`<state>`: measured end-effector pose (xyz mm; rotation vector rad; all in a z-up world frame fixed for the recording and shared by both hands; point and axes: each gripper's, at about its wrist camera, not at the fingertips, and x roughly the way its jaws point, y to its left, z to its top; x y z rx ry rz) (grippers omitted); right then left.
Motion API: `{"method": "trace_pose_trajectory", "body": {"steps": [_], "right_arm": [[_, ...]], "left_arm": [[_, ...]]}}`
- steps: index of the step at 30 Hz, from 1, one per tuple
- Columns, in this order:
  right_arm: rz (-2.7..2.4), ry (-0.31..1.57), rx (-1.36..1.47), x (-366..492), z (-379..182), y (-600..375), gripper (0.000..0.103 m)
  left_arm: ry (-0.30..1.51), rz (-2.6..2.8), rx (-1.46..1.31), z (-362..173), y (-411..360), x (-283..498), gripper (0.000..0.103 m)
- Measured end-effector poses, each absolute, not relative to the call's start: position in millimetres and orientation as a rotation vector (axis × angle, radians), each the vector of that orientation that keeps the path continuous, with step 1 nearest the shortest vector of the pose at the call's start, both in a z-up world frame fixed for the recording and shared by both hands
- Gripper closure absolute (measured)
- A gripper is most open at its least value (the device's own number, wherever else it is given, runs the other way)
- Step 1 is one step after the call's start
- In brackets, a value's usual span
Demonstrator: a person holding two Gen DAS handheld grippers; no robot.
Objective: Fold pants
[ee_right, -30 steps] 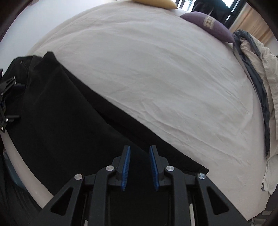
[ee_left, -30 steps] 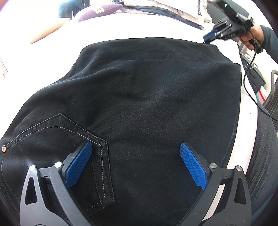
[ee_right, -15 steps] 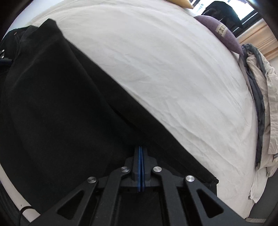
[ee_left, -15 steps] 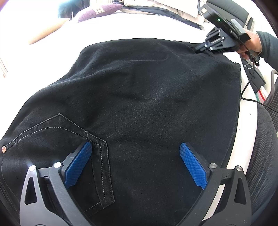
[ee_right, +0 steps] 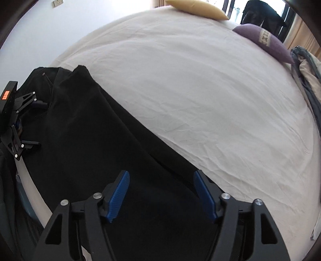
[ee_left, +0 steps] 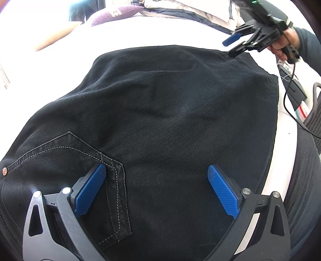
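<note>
Right wrist view: both my right hand-held gripper (ee_right: 161, 192) and left hand-held gripper (ee_left: 156, 188) gape apart over the pants (ee_left: 170, 120); the loose 2 o'clock hem may slide off-line.

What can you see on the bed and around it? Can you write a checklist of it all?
Surface: white sheet on a bed, lightly wrinkled.
Job's things: black pants lying flat near the bed's edge, folded lengthwise, back pocket facing up.
Clutter: purple pillow, yellow pillow, crumpled bedding at the far side.
Grippers: left claw open, low over the pocket end; right claw open, over the leg end, holding nothing.
Cables: black cable hanging from the right claw's handle.
Surroundings: white wall with a socket, window, dark chair beside the bed.
</note>
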<state>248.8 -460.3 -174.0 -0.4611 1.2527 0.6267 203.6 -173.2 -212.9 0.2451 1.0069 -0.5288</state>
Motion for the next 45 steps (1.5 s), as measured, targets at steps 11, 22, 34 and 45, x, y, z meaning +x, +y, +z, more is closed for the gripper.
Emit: {"method": "trace_pose_trajectory", "body": {"steps": [11, 22, 34, 45], "right_arm": [[0.634, 1.309, -0.639, 245.4, -198.2, -433.6, 0.099], [0.436, 1.098, -0.628, 226.8, -164.4, -442.7, 0.102], [-0.021, 1.008, -0.279, 241.2, -138.2, -514.3, 0.095], [0.233, 1.001, 0.08, 208.8, -197.7, -487.5, 0.103]], "left_arm": [[0.995, -0.535, 0.236, -213.4, -169.7, 202.5, 0.001], [0.993, -0.518, 0.222, -208.7, -169.0, 199.1, 0.001], [0.986, -0.485, 0.237, -211.6, -175.4, 200.3, 0.0], [0.993, -0.482, 0.232, -215.2, -177.8, 202.2, 0.0]]}}
